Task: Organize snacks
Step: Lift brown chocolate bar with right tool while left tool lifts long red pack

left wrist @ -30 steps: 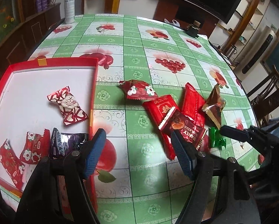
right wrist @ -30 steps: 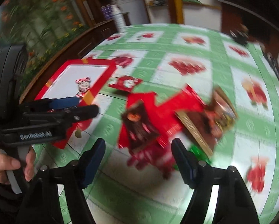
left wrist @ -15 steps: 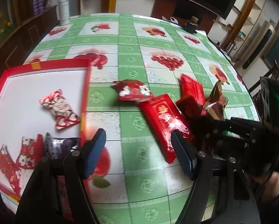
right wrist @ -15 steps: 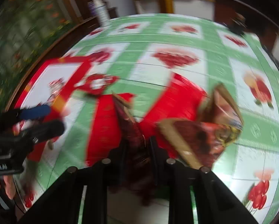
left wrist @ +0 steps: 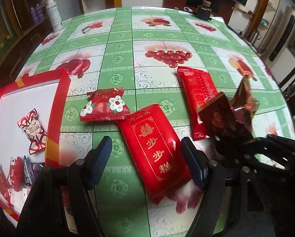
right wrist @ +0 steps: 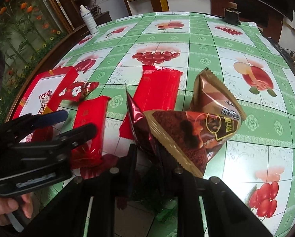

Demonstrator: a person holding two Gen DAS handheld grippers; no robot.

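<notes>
A: Item one, red tray (left wrist: pixel 57 106), left edge of the tabletop (left wrist: pixel 119 45). Contents?

B: One heart-patterned candy (left wrist: pixel 34 131) lying mid-tray; a small cluster of wrapped sweets (left wrist: pixel 15 174) at the near corner, one of them dark purple. Count in the cluster uncertain, partly hidden behind the claw.

A: Item two, snacks not yet in the tray.

B: Flowered red packet (left wrist: pixel 106 105), just beside the tray rim. Long red packet with gold characters (left wrist: pixel 155 148), touching the flowered one at its far end. Second long red packet (left wrist: pixel 198 90), farther right. Brown-and-gold wrapped snack (right wrist: pixel 206 96), upright behind the pile. A gold-edged brown packet (right wrist: pixel 194 136) leaning in front of it. Something green (right wrist: pixel 167 213) lies low beneath the right claw; cannot identify it.

A: Left claw (left wrist: pixel 147 162)?

B: Spread wide, nothing gripped, straddling the near half of the gold-character packet without pressing it.

A: Right claw (right wrist: pixel 147 156)?

B: Narrow, pinched on a dark maroon foil packet (right wrist: pixel 141 130), which stands on edge above the tabletop.

A: Progress entry.

B: Judged under halfway. A handful are sorted into the tray; at least five loose pieces remain on the cloth, plus the one in hand, which has the full width of the pile to cross before reaching the tray.
</notes>
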